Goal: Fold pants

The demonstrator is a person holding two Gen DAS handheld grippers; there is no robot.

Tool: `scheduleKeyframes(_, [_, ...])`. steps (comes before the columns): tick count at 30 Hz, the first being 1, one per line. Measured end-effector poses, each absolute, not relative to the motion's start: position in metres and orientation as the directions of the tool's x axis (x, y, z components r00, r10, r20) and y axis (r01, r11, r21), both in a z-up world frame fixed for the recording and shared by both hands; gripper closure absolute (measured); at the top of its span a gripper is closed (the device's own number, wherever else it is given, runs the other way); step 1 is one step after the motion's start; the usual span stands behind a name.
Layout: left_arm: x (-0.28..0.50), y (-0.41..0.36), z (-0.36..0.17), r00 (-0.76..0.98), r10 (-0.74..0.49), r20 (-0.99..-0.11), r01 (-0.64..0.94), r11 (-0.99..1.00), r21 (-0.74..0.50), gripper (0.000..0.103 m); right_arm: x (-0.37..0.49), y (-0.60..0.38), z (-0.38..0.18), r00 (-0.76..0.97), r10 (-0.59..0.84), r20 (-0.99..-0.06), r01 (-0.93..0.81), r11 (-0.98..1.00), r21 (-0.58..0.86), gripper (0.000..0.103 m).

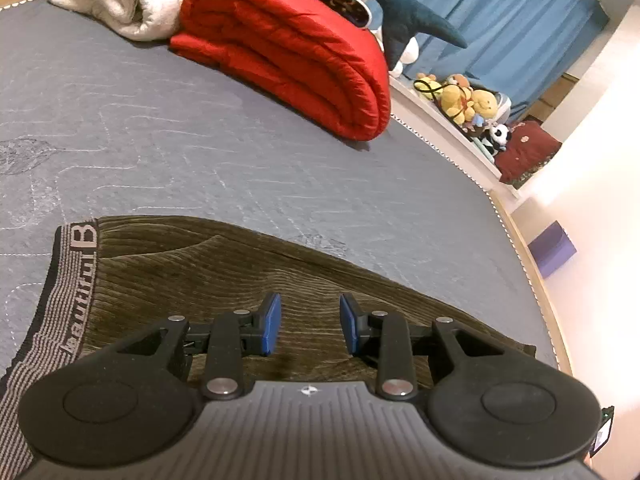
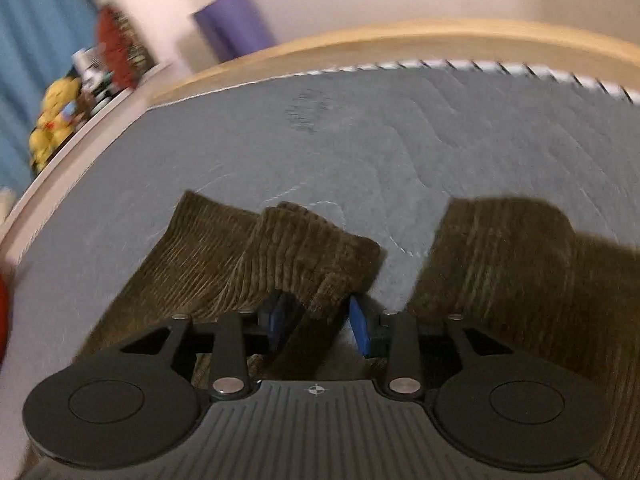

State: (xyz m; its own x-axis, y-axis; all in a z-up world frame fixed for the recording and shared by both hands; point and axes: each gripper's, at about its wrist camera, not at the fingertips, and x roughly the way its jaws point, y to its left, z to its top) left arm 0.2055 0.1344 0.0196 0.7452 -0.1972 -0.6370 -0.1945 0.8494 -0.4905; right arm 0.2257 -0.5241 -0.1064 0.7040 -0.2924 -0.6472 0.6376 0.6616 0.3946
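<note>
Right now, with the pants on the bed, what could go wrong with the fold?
1. The right claw has a bunched pant leg between open pads; it may drop crooked.
2. The left claw is open above the pants, holding nothing, so the waistband may shift.

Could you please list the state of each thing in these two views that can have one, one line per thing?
Brown corduroy pants: lying on the mattress, waistband flat, not yet fully folded.
Pant leg end: bunched up between the right gripper's pads.
Left gripper: open, over the pants, nothing between its pads.
Right gripper: partly open, cloth in the gap; grip unclear.
Red quilt: folded.
White blanket: folded.
Blue curtain: drawn shut.
</note>
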Motion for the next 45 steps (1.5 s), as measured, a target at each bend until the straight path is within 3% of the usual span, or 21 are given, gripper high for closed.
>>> scheduleKeyframes(1, [0.206, 0.137, 0.019, 0.745, -0.194, -0.638, -0.199, 0.848, -0.490, 0.067, 0.228, -0.526, -0.105, 0.712, -0.279, -0.644, 0.619, 0.682, 0.389, 0.076])
scheduleKeyframes(2, [0.207, 0.142, 0.020, 0.746, -0.187, -0.639, -0.208, 0.846, -0.491, 0.067, 0.228, -0.527, -0.101, 0.728, -0.269, -0.630, 0.596, 0.704, 0.388, 0.091])
scheduleKeyframes(4, [0.208, 0.153, 0.021, 0.752, -0.166, -0.638, -0.236, 0.836, -0.495, 0.067, 0.226, -0.531, -0.083, 0.768, -0.291, -0.571, 0.561, 0.735, 0.380, 0.094])
scheduleKeyframes(7, [0.208, 0.177, 0.022, 0.761, -0.130, -0.635, -0.288, 0.810, -0.510, 0.067, 0.231, -0.534, -0.062, 0.795, -0.372, -0.480, 0.560, 0.754, 0.343, 0.094])
scheduleKeyframes(10, [0.207, 0.201, 0.022, 0.758, -0.093, -0.645, -0.343, 0.785, -0.516, 0.067, 0.253, -0.536, -0.071, 0.690, -0.392, -0.608, 0.636, 0.729, 0.252, 0.080])
scheduleKeyframes(12, [0.206, 0.216, 0.020, 0.752, -0.079, -0.654, -0.374, 0.766, -0.523, 0.067, 0.254, -0.526, -0.074, 0.648, -0.396, -0.651, 0.652, 0.730, 0.206, 0.078])
scheduleKeyframes(17, [0.205, 0.247, 0.017, 0.743, -0.073, -0.666, -0.404, 0.744, -0.532, 0.065, 0.220, -0.477, -0.049, 0.693, -0.489, -0.530, 0.654, 0.735, 0.178, 0.074])
scheduleKeyframes(18, [0.205, 0.252, 0.016, 0.742, -0.072, -0.667, -0.406, 0.743, -0.532, 0.060, 0.213, -0.462, -0.043, 0.714, -0.474, -0.515, 0.633, 0.752, 0.185, 0.070])
scheduleKeyframes(22, [0.206, 0.277, 0.002, 0.728, -0.037, -0.685, -0.444, 0.735, -0.512, 0.059, 0.192, -0.402, -0.017, 0.829, -0.305, -0.468, 0.445, 0.867, 0.223, 0.063])
scheduleKeyframes(29, [0.217, 0.318, -0.046, 0.690, -0.063, -0.721, -0.510, 0.665, -0.546, 0.043, 0.169, -0.287, 0.022, 0.889, 0.160, -0.430, -0.013, 0.946, 0.324, 0.045])
scheduleKeyframes(31, [0.221, 0.324, -0.059, 0.667, -0.072, -0.742, -0.523, 0.664, -0.535, 0.035, 0.157, -0.268, 0.020, 0.891, 0.209, -0.403, -0.082, 0.947, 0.310, 0.044])
scheduleKeyframes(34, [0.229, 0.329, -0.078, 0.624, -0.078, -0.778, -0.539, 0.677, -0.501, 0.028, 0.161, -0.250, 0.013, 0.877, 0.192, -0.441, -0.106, 0.972, 0.210, 0.044])
scheduleKeyframes(36, [0.233, 0.327, -0.082, 0.646, -0.090, -0.758, -0.503, 0.697, -0.512, 0.018, 0.160, -0.247, 0.012, 0.881, 0.198, -0.430, -0.136, 0.976, 0.170, 0.044])
scheduleKeyframes(40, [0.246, 0.312, -0.082, 0.663, -0.156, -0.733, -0.410, 0.743, -0.529, 0.018, 0.168, -0.257, 0.010, 0.883, 0.136, -0.450, -0.075, 0.986, 0.150, 0.044])
scheduleKeyframes(43, [0.254, 0.288, -0.081, 0.635, -0.096, -0.767, -0.358, 0.843, -0.402, 0.021, 0.169, -0.260, 0.001, 0.866, 0.137, -0.481, -0.025, 0.972, 0.232, 0.044])
scheduleKeyframes(45, [0.256, 0.280, -0.077, 0.623, -0.058, -0.780, -0.336, 0.881, -0.334, 0.050, 0.172, -0.262, -0.006, 0.857, 0.130, -0.499, 0.000, 0.967, 0.253, 0.044])
